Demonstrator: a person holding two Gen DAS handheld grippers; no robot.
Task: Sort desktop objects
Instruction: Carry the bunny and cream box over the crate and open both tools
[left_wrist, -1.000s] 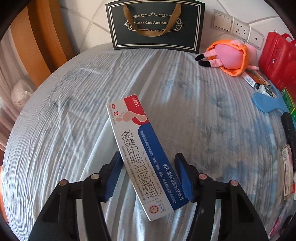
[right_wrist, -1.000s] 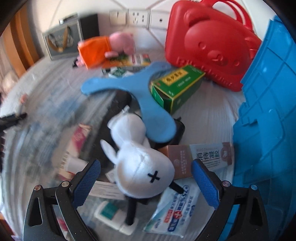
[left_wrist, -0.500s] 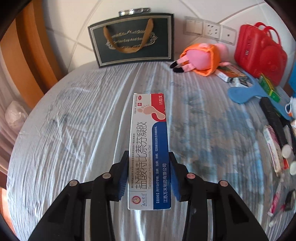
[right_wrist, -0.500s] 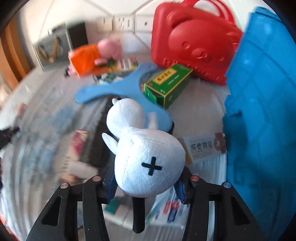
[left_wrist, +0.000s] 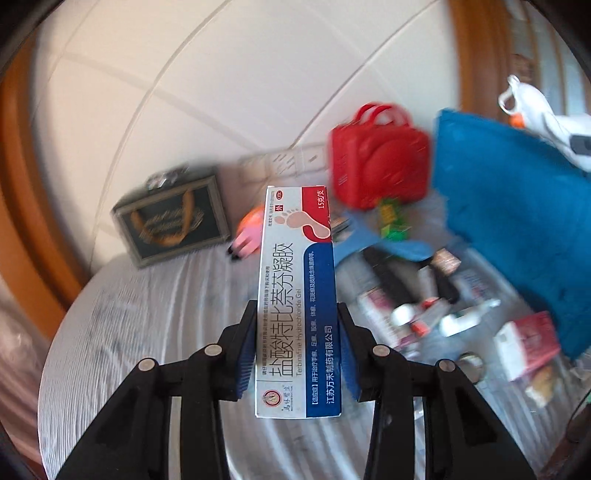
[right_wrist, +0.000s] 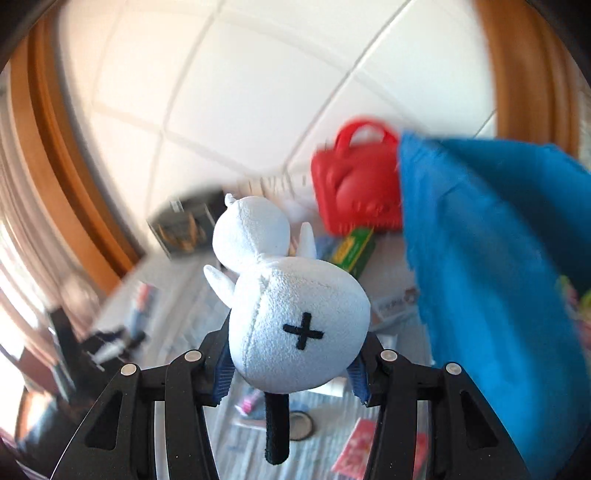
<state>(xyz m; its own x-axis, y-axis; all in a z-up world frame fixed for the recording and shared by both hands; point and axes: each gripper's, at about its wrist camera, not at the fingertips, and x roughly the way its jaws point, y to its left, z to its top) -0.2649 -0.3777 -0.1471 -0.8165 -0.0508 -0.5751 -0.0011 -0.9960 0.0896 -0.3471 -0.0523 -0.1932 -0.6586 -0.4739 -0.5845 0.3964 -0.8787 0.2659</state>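
Blur smears the clutter behind the left gripper (left_wrist: 297, 350) clamping a box (left_wrist: 297, 306) and the right gripper (right_wrist: 293, 363) squeezing a plush (right_wrist: 291, 325).

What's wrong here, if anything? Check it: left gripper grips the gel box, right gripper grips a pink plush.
The colour is wrong. The right gripper grips a white plush, as the right wrist view shows. The left gripper does grip the gel box.

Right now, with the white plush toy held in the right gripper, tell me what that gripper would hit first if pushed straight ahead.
Probably the green box on the table, just past the plush toy in the right gripper. The red case stands behind it. The view is blurred, so depth is uncertain.
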